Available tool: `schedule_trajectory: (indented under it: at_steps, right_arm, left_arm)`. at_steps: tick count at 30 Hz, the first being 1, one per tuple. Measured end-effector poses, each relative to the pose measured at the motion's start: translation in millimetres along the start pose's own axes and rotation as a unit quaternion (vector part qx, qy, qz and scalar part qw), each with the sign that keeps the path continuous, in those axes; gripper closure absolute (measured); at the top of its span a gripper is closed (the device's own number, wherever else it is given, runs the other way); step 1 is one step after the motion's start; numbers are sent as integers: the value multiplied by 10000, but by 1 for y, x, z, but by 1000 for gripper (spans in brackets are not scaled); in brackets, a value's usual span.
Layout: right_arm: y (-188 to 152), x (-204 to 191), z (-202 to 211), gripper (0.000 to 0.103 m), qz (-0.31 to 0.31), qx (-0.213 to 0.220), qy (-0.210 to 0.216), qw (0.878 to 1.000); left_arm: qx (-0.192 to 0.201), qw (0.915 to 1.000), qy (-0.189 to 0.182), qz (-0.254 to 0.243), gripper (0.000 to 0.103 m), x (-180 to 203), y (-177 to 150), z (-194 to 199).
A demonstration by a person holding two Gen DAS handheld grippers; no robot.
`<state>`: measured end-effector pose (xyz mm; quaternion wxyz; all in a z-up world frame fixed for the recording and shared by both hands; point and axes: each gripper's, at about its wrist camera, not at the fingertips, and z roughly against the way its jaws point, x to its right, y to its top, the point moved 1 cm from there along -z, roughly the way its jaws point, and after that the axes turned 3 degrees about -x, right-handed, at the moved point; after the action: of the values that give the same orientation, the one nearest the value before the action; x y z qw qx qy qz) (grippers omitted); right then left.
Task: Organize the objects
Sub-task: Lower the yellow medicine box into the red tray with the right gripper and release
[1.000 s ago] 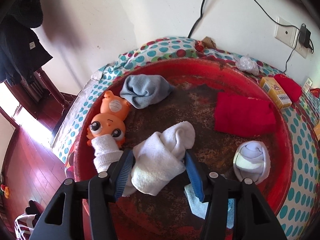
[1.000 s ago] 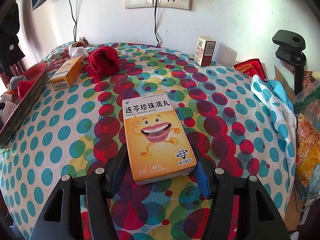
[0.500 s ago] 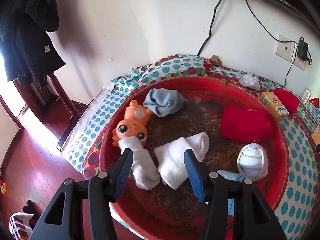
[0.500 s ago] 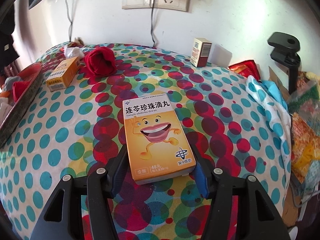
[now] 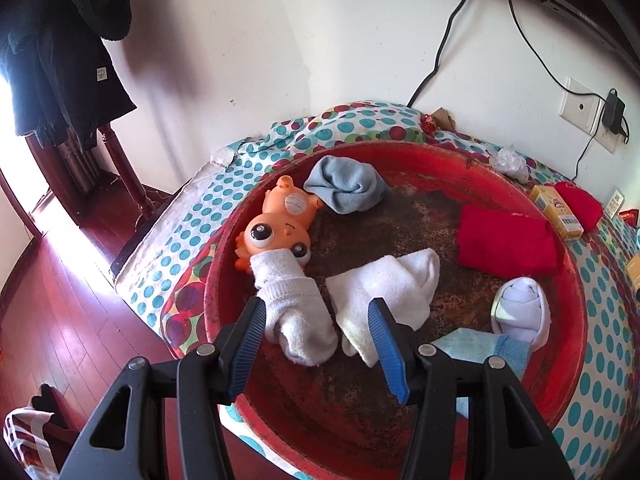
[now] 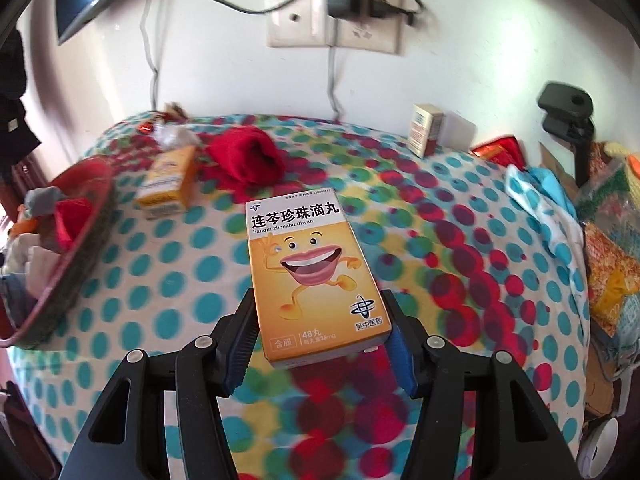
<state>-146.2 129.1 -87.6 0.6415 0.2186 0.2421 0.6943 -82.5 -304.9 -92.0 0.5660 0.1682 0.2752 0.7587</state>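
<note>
Sock dropped in the tray, medicine box lifted off the cloth

The left gripper (image 5: 316, 332) has let go of the white sock (image 5: 384, 292) and backed away, fingers spread wide and empty; the sock lies mid-tray in the red tray (image 5: 572, 320), likely sorted. The right gripper (image 6: 320, 336) stays clamped on the orange medicine box (image 6: 310, 276), now raised above the dotted tablecloth (image 6: 160, 280). Motion blur softens the right view; the box's underside is hidden.

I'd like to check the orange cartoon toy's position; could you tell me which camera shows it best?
The left wrist view: the orange toy lies in the red tray, its face partly covered by a white sock. The right wrist view shows only a blurred orange sliver at the tray's edge.
</note>
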Motion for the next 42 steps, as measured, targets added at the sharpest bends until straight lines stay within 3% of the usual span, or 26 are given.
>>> schedule_trajectory:
  at_steps: [9, 25, 30, 42]
  right_arm:
    - [21, -44, 19, 48, 511, 176, 497, 9973]
    - [34, -184, 21, 48, 1723, 150, 1272, 9767]
    - [28, -236, 22, 48, 1887, 9, 1373, 9724]
    - [37, -287, -19, 48, 2171, -368, 1147, 9687]
  left_arm:
    - [-14, 10000, -47, 38, 48, -3, 0, -2]
    - [82, 9997, -68, 230, 48, -17, 2, -2]
    - [74, 9997, 0, 215, 48, -19, 3, -3]
    - [87, 9987, -140, 473, 48, -30, 3, -2]
